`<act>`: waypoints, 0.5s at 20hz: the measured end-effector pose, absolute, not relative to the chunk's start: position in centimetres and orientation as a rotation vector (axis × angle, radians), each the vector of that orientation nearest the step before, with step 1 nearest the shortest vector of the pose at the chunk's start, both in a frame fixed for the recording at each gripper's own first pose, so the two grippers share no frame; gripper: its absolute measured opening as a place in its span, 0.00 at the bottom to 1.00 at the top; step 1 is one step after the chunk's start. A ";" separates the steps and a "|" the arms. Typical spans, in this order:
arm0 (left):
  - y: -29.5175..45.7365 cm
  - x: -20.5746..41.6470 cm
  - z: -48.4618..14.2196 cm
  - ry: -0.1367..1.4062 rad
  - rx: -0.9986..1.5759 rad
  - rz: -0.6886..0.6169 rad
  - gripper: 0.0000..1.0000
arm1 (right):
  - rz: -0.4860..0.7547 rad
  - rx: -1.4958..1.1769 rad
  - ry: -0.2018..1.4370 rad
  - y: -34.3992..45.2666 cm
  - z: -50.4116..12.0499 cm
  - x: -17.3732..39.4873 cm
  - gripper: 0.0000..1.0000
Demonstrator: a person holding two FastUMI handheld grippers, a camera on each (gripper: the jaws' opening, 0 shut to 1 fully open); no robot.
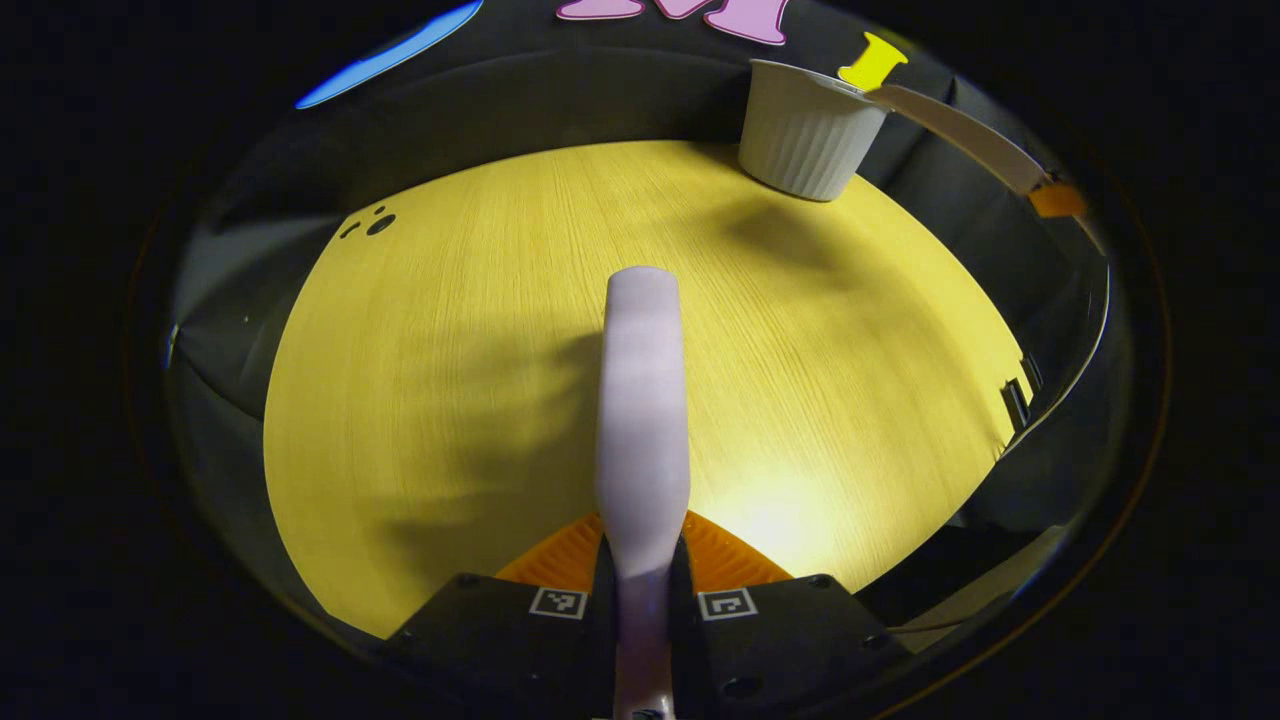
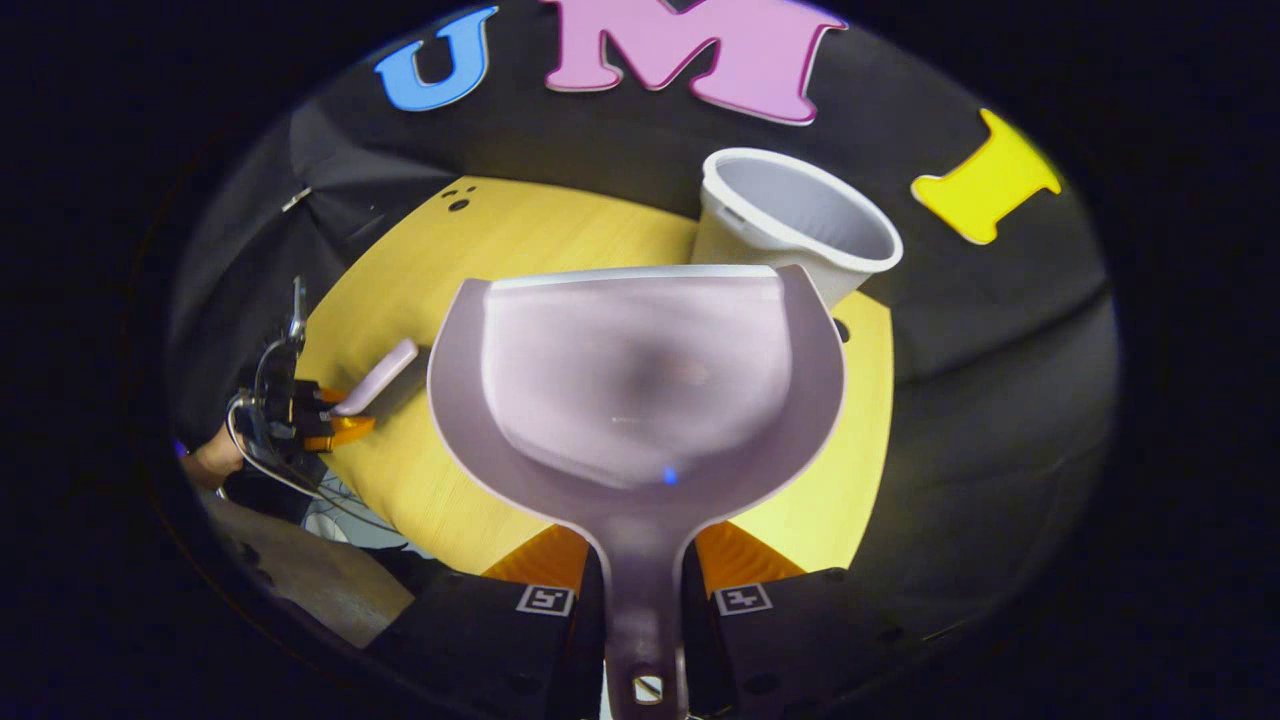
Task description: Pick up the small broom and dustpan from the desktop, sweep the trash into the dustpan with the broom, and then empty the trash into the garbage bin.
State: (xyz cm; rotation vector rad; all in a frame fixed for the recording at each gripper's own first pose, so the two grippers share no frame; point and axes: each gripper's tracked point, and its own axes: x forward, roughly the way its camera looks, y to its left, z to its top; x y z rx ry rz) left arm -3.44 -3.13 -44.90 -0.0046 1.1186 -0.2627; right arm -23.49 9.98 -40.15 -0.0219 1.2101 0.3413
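My left gripper (image 1: 643, 552) is shut on a lilac broom (image 1: 643, 400), which sticks straight forward above the yellow table (image 1: 450, 350). A white ribbed garbage bin (image 1: 808, 135) stands at the table's far edge, ahead and to the right. The dustpan's edge (image 1: 960, 130) hangs just right of the bin's rim. In the right gripper view, my right gripper (image 2: 640, 555) is shut on the handle of the lilac dustpan (image 2: 640, 380). The pan is held up in front of the bin (image 2: 800, 225), its front lip near the rim. The left gripper (image 2: 300, 410) with the broom (image 2: 375, 378) is off to the left.
Small dark holes (image 1: 375, 222) mark the table's far left corner. Black cloth walls close in the table (image 2: 500, 240) at the back and sides. A hand (image 2: 205, 462) and cables sit behind the left gripper. A slot (image 1: 1015, 400) shows at the table's right edge.
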 end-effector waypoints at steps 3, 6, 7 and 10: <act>-2.6 -3.5 -45.6 1.123 0.018 -0.254 0.26 | 0.367 -0.001 1.243 12.6 -43.6 -26.3 0.36; -2.7 -3.4 -46.2 1.130 0.012 -0.250 0.26 | 0.360 0.002 1.275 14.2 -47.6 -28.8 0.36; -2.7 -3.2 -46.4 1.129 0.013 -0.248 0.26 | 0.351 0.005 1.288 14.5 -49.0 -29.5 0.36; -3.0 -3.2 -47.1 1.131 0.024 -0.247 0.24 | 0.305 0.034 1.312 14.8 -52.7 -31.0 0.36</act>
